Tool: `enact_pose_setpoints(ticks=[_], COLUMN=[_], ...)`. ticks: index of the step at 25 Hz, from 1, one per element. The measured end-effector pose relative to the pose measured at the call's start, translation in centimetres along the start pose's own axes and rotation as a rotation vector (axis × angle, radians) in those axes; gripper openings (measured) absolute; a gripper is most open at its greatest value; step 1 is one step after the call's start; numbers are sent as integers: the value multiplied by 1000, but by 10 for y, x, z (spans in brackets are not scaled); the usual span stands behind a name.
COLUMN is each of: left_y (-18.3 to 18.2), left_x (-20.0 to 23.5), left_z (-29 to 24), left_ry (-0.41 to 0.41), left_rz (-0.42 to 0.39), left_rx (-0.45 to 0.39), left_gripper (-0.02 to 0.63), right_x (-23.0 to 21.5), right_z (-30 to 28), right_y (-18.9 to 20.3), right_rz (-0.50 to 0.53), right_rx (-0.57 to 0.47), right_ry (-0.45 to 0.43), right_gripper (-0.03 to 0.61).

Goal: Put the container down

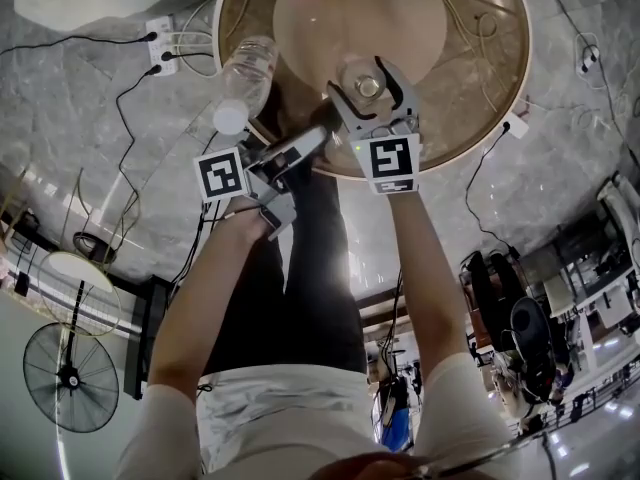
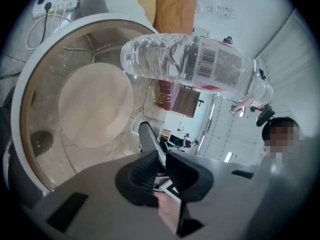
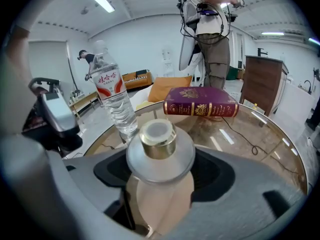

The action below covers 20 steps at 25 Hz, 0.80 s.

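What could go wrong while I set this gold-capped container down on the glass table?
1. The water bottle stands upright close beside the container, near the rim of the table; a sideways drift of the right gripper could topple it.
2. The left gripper, shut and empty, hangs right next to the right one; they could knock together.
3. The table is glass: opening before the base rests could let the container tip or strike hard.
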<state>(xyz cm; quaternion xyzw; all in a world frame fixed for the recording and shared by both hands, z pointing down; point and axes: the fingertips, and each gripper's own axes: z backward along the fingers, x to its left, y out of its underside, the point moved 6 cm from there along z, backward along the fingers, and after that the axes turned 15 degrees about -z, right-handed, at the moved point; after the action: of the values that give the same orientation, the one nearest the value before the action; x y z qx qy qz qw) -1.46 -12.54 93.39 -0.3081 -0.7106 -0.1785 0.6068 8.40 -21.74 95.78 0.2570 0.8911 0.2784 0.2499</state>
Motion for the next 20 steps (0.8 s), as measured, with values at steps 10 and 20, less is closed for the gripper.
enact_pose_setpoints(ticks=[10, 20], left_y=[3, 8], left_x=[6, 1], left_z=[3, 11], left_ry=[-3, 0], left_rz=[-7, -25], left_rx=[4, -7], left_gripper=[43, 43], right_x=[2, 3], right_z=[-2, 5], right_y=[6, 5], right_rz=[34, 11], right_rx=[-9, -11], right_ry=[32, 21], right_gripper=[339, 367])
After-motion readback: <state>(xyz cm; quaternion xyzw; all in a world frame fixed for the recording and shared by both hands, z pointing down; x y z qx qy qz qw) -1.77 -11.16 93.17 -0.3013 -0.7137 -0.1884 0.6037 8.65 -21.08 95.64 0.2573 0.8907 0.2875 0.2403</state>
